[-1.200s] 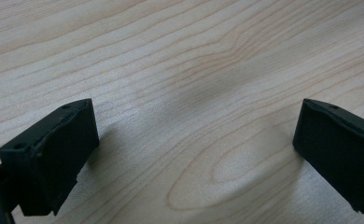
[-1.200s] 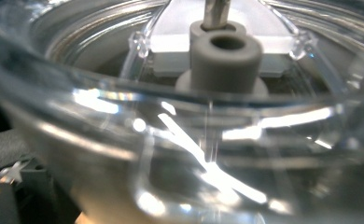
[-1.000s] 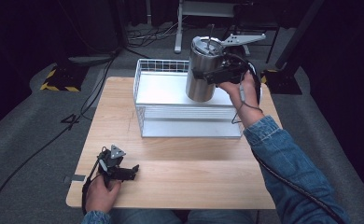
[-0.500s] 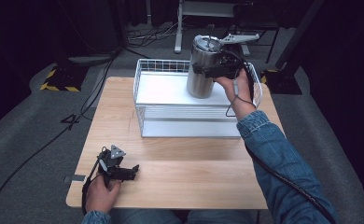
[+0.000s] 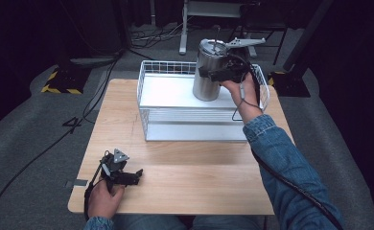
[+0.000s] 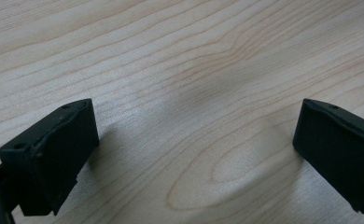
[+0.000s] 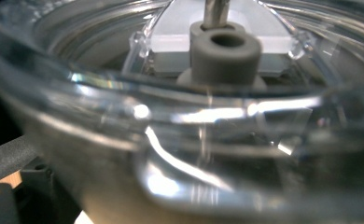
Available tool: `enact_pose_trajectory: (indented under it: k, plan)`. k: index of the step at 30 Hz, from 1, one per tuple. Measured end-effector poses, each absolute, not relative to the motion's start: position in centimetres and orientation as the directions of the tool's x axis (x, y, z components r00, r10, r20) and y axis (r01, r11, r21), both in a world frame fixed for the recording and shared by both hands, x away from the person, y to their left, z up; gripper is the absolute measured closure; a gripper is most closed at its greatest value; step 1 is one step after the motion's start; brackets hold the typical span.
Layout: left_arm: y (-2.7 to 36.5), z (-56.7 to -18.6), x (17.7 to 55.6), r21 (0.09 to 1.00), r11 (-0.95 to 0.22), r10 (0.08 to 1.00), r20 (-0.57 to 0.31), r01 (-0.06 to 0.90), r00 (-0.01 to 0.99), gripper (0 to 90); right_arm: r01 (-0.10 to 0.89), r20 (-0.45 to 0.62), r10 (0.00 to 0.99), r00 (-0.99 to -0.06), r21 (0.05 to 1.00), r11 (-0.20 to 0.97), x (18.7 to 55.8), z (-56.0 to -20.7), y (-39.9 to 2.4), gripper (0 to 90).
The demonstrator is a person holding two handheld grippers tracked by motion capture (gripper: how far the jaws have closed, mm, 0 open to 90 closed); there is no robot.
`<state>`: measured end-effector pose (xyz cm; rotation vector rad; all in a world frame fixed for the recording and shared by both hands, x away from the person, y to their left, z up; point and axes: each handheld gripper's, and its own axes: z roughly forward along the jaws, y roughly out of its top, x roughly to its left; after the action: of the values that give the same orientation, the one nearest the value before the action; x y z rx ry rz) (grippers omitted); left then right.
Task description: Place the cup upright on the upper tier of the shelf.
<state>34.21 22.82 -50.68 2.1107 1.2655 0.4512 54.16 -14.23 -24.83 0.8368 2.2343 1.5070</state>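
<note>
A stainless steel tumbler [image 5: 205, 81] with a clear lid [image 7: 180, 116] is upright over the back right of the white wire basket [image 5: 194, 130]. My right gripper [image 5: 215, 74] is shut on its upper wall, coming in from the right. Whether the tumbler's base touches the basket floor I cannot tell. The right gripper view is close on the lid, with a grey straw collar [image 7: 224, 53] at its centre. My left gripper [image 5: 135, 176] rests on the wooden table [image 5: 199, 177] at the front left. Its jaws stand wide open around bare wood [image 6: 194, 144].
The basket sits at the back middle of the table, and its left half holds nothing. Black cables trail from both grippers. A metal stand [image 5: 214, 9] and a yellow-black striped base [image 5: 60, 81] are on the grey floor beyond the table.
My right gripper has shifted the tumbler slightly back and left over the basket and brought it more upright. The left gripper has not moved.
</note>
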Motion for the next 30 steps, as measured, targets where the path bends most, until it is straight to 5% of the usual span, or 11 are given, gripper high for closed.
enact_pose_trajectory:
  k: [5,30]
  plan:
    - [22.82,-50.68,34.21,0.668,-0.342,0.876,-0.027,0.661,0.481,0.6,0.245,-0.008,0.621,-0.784,0.914,0.322,53.97,-24.85,-13.73,3.4]
    - [22.81,-50.68,34.20,0.668,-0.340,0.877,-0.028,0.661,0.479,0.6,0.240,-0.006,0.633,-0.774,0.923,0.302,53.32,-24.41,-14.62,0.0]
